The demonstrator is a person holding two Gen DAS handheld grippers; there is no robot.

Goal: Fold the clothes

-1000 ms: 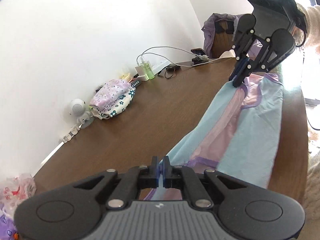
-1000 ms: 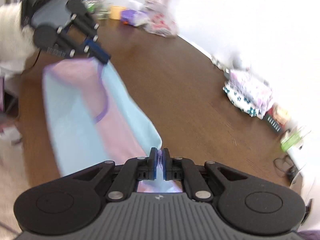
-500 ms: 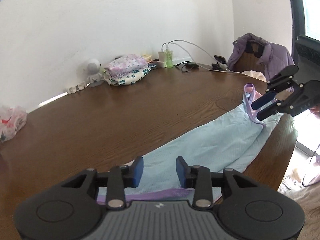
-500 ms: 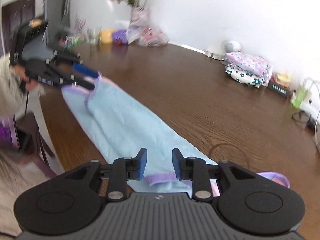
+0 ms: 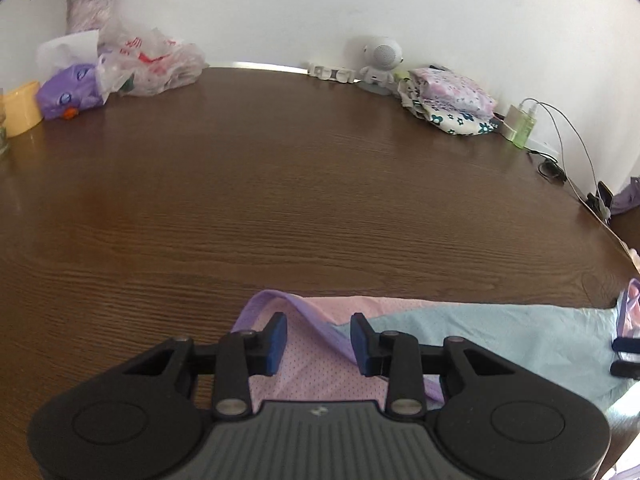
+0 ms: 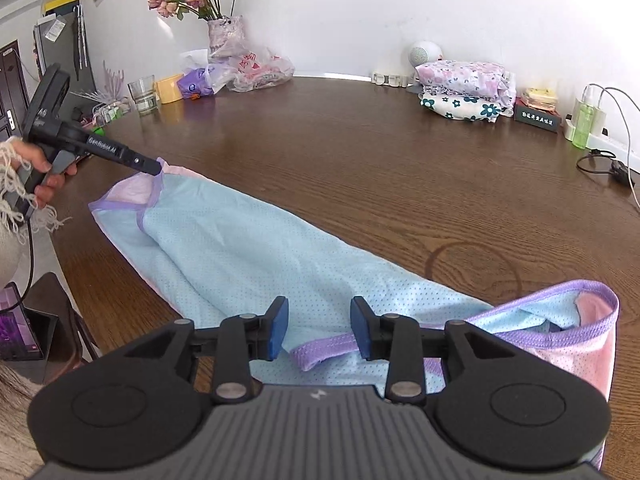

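Note:
A light blue and pink garment with purple trim lies in a long folded strip along the front of the brown table. My right gripper stands open just above its near end, a purple hem between the fingers but not pinched. My left gripper is open over the other end, where pink mesh and a purple strap show between the pads. In the right wrist view a hand holds the left gripper with its tip at the garment's far corner. The right gripper's fingertips peek in at the left wrist view's right edge.
A stack of folded floral clothes sits at the back by the wall, beside a small white speaker. A flower vase, plastic bags, a glass and charger cables line the far edge.
Both grippers held the garment pinched and lifted a second ago. They have let go and stand open, and the garment now lies flat on the table.

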